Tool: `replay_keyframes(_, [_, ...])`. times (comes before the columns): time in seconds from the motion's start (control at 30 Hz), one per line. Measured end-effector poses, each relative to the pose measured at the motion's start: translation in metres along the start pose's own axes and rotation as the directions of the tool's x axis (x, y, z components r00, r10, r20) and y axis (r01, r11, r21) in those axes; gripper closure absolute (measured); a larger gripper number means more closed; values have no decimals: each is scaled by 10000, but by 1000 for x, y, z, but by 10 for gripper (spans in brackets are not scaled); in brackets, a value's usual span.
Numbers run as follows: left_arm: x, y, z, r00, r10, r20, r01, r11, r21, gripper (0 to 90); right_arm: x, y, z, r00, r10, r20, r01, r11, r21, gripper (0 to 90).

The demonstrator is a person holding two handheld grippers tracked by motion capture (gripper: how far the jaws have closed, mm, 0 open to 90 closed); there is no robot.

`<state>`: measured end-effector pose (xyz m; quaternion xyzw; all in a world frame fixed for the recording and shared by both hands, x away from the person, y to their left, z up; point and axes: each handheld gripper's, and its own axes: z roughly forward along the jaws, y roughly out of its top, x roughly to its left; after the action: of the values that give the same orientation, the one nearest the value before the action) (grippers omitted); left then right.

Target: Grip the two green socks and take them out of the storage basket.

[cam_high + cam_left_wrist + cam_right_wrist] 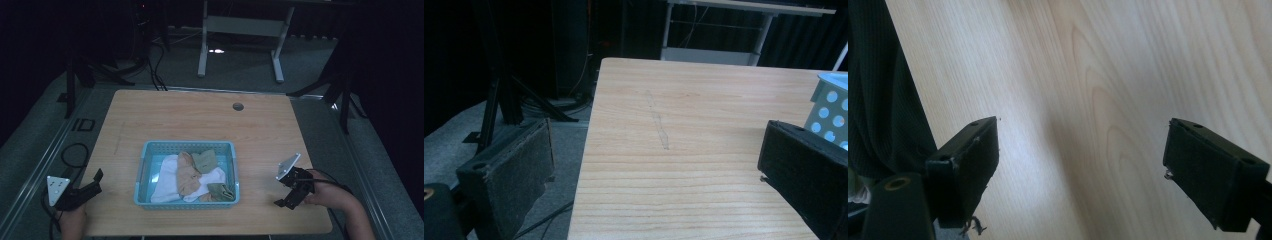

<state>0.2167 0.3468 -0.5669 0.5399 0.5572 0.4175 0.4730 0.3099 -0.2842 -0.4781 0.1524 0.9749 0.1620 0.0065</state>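
High view: I'm holding my left gripper [98,176] and right gripper [281,202] wide apart, gripping nothing, flanking the blue basket [145,165] of cloths.

I'm working in what looks like a lab or recording studio, kept dim. My wooden table [200,120] sits on grey carpet [240,70], hemmed in by black curtains at the far and right sides. Black tripod stands [75,80] flank it left and right, cables [157,65] trail across the floor, and a white-legged desk [240,30] stands beyond.
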Motion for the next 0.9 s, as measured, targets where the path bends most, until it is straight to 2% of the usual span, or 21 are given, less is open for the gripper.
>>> replay_keyframes(0.23, [0,0,1,10000,-46,28,46,10000,11,14,2,23,-9,9992,-367,-145,362,9988,-343,145])
replay_keyframes(0.37, [1,0,1,10000,-63,10,63,10000,4,15,3,37,-14,9986,-412,-327,391,9973,-625,145])
replay_keyframes(0.7, [1,0,1,10000,-47,34,47,10000,6,15,7,66,-18,9966,-778,-262,765,9959,-477,161])
replay_keyframes(0.9, [0,0,1,10000,-57,52,57,10000,22,14,12,85,-21,9944,-980,-406,949,9929,-718,182])
